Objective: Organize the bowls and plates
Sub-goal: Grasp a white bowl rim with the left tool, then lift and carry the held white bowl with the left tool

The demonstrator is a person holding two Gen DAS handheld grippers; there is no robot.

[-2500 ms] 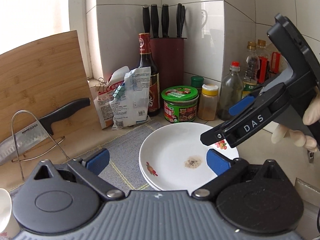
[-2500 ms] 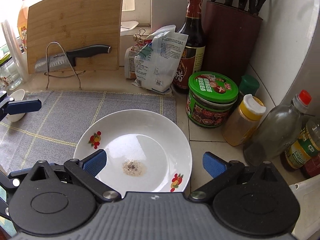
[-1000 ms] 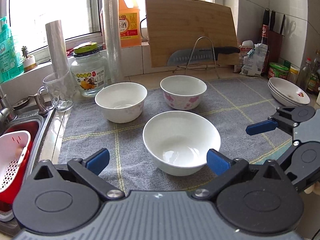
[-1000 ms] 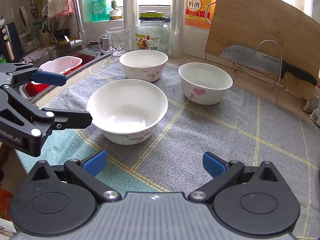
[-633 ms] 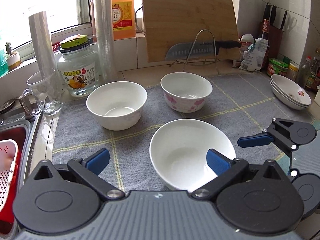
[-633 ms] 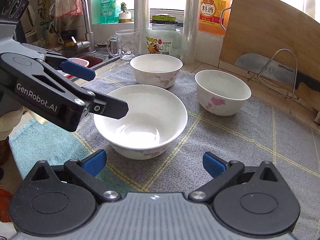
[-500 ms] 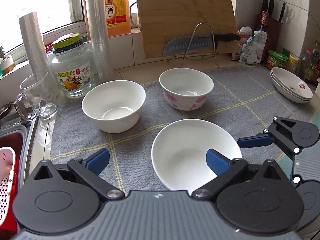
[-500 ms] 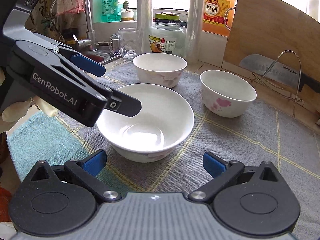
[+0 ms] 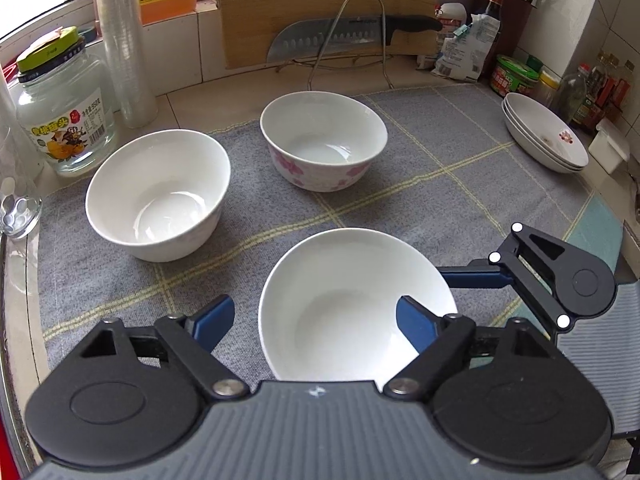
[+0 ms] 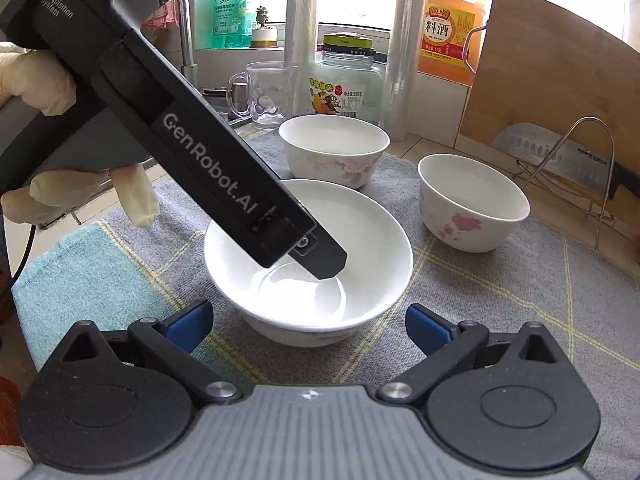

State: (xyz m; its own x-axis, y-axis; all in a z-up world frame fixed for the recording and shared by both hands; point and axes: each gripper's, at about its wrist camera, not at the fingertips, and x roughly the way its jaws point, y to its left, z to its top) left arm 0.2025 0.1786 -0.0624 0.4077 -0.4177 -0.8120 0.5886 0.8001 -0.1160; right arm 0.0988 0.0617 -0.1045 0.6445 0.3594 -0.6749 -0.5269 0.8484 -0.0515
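A plain white bowl sits nearest on the grey cloth, also seen in the right wrist view as the bowl. My left gripper straddles its left wall, jaws closing: one pad is inside the bowl, the other outside and clear of the rim. Its inner finger dips into the bowl. My right gripper stands open just short of the bowl, holding nothing. Behind are a second white bowl and a pink-flowered bowl. Stacked plates sit at the far right.
The grey checked cloth covers the counter. A glass jar and a glass mug stand at the back left. A knife on a wire rack leans against a cutting board. Bottles and jars crowd the right corner.
My left gripper has come forward and tipped down over the near bowl. Its jaws have narrowed, and one finger now sits inside the bowl. The right gripper has hardly shifted.
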